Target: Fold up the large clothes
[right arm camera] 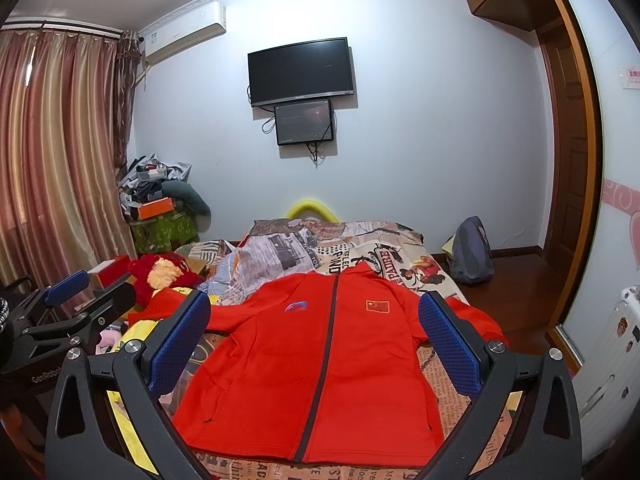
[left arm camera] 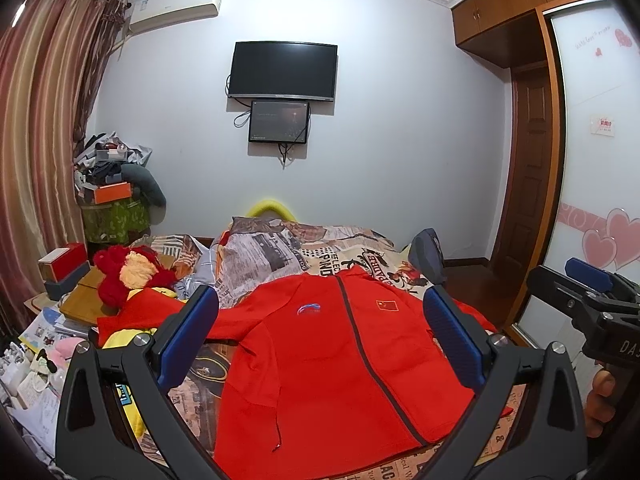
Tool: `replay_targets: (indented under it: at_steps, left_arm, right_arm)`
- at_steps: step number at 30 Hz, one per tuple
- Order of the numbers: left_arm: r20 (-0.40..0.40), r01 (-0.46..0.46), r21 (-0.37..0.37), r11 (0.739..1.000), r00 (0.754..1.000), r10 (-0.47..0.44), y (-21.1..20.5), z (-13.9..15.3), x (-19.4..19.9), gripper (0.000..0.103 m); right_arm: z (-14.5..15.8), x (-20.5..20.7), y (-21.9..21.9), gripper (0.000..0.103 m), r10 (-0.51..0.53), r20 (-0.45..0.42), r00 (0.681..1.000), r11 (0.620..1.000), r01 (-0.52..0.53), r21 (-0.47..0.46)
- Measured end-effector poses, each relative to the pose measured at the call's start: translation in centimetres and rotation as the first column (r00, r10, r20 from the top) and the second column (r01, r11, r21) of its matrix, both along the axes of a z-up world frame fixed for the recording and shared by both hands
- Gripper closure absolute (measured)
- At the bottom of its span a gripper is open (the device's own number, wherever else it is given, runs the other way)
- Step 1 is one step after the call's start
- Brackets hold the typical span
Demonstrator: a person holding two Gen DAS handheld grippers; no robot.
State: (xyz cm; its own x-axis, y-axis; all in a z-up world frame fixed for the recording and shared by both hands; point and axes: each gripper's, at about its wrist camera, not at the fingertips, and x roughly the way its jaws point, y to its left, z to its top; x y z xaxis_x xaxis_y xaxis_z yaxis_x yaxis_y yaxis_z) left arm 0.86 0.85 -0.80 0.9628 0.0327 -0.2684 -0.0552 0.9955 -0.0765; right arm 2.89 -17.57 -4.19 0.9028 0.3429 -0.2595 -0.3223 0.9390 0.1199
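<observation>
So the big red zip-up jacket [left arm camera: 320,364] with a dark zipper down the middle is lying front side up, spread flat on the bed [left arm camera: 400,264], which has a newspaper-print cover. The collar points toward the far wall and the hem is nearest the cameras. There's a small flag patch on one chest side and a blue logo on the other. One sleeve stretches out to the left over the yellow fabric [left arm camera: 128,338] at the bed's edge; the other runs off to the right edge of the mattress.

The left tool [left arm camera: 320,340] hangs above the near end of the jacket with its blue-padded fingers spread wide and nothing between them. The right tool [right arm camera: 314,344] is the same deal: fingers wide apart, empty, above the hem area, not touching the cloth as far as I can tell. Each one shows up at the edge of the other's view, so they're side by side.

Further out: a fuzzy red and yellow plush toy [left arm camera: 128,276] sits left of the jacket near a wooden board, with red and grey boxes beyond it. A grey-blue backpack [right arm camera: 470,250] stands on the wood floor to the right of the bed. On the far wall, a black flat TV [left arm camera: 282,70] hangs with a smaller dark screen [left arm camera: 279,121] right below it, and striped pinkish curtains [left arm camera: 36,120] cover the left side.
</observation>
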Motion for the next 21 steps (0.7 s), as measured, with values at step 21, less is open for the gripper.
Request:
replay_targets:
  at_steps: [21]
  left_arm:
    - [-0.008,-0.003,-0.004,1.000,1.000,0.003,0.37,-0.13,0.20,0.000]
  right_arm:
    - [-0.09,0.04,-0.01,0.000,0.002,-0.002,1.000,1.000,-0.002,0.002]
